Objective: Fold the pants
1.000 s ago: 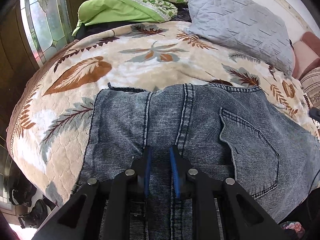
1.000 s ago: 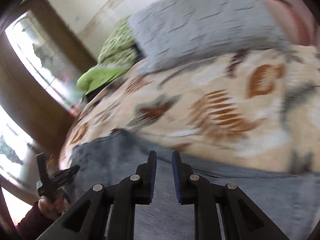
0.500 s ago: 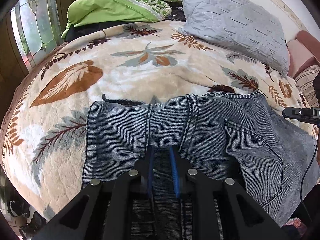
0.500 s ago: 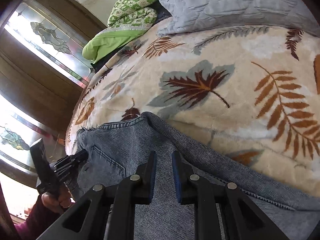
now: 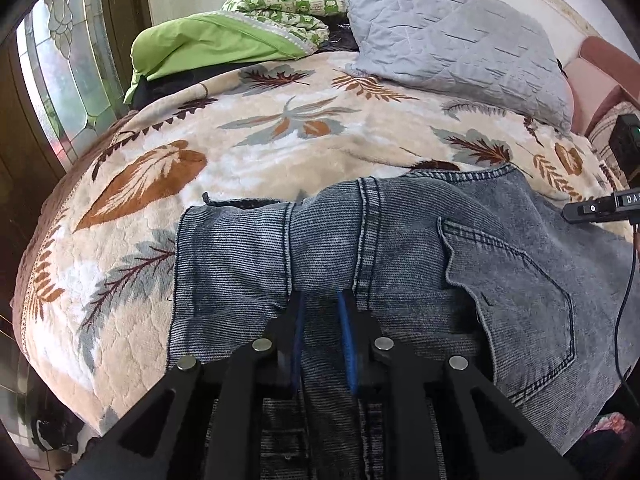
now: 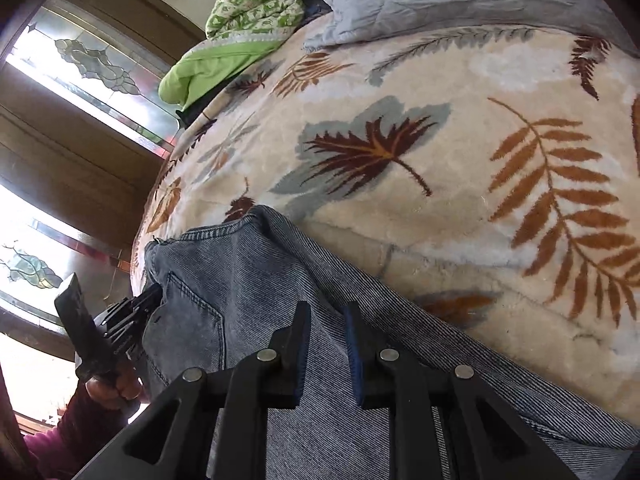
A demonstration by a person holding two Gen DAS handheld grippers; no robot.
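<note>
Grey-blue denim pants [image 5: 400, 256] lie folded on the near edge of a bed, back pocket [image 5: 512, 292] up, hems to the left. My left gripper [image 5: 320, 300] is shut on a bunched ridge of the denim near the middle seam. In the right wrist view the pants [image 6: 240, 280] stretch toward the left gripper [image 6: 132, 312], held by a hand at far left. My right gripper [image 6: 326, 308] is narrowly shut with denim between its fingers near the pants' far edge.
The bed carries a cream blanket with leaf prints [image 5: 280, 136]. A grey quilted pillow [image 5: 448, 36] and a green folded blanket [image 5: 224, 36] lie at the back. Stained-glass windows [image 5: 60, 72] stand at the left. The right gripper's body [image 5: 600, 208] shows at the right edge.
The left gripper has pulled the denim up into a ridge and drawn back a little. The right wrist view has swung and steadied over the pants' far edge.
</note>
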